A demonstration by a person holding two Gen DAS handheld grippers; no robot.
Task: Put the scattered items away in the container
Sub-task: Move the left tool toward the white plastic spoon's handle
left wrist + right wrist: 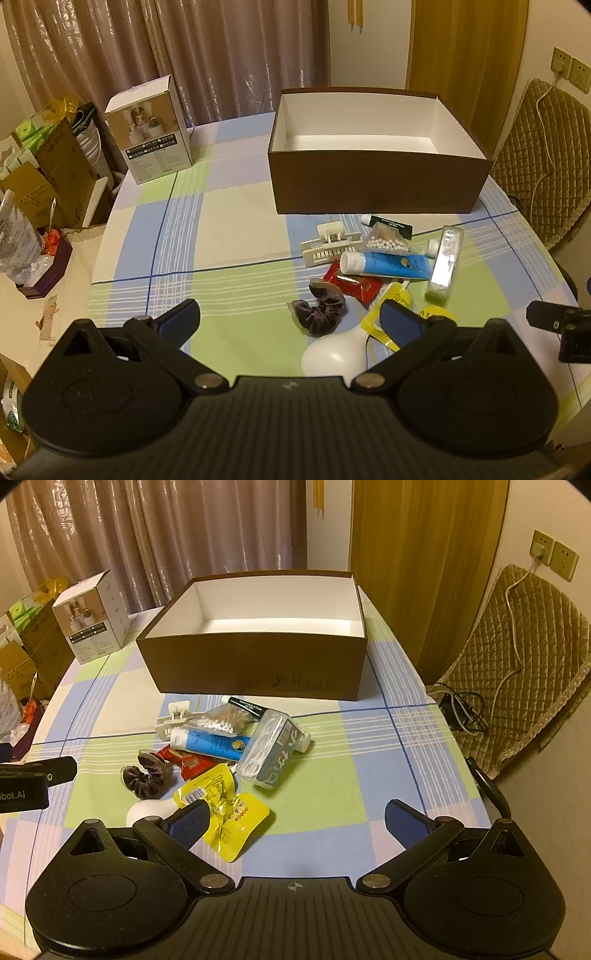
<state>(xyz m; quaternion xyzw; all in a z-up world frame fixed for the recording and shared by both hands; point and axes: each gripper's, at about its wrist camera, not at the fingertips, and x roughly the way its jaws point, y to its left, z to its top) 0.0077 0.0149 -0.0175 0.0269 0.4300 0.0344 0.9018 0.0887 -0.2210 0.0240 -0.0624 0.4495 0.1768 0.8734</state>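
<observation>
A brown box (376, 184) (255, 664) with a white inside stands open on the checked tablecloth, with nothing in it. In front of it lies a heap: a blue tube (388, 264) (214, 744), a purple scrunchie (319, 312) (147, 775), a yellow packet (225, 812), a red packet (356, 284), a clear swab case (445, 258) (271, 753), a bag of cotton swabs (221, 720), a cream hair clip (328, 245) and a white rounded object (332, 354). My left gripper (291, 325) is open, above the cloth near the scrunchie. My right gripper (299, 825) is open, its left pad over the yellow packet.
A white product carton (151, 133) (92, 616) stands at the table's back left. Cardboard boxes and bags (48, 177) crowd the left side. A quilted chair (517, 672) with a cable stands to the right. Curtains hang behind.
</observation>
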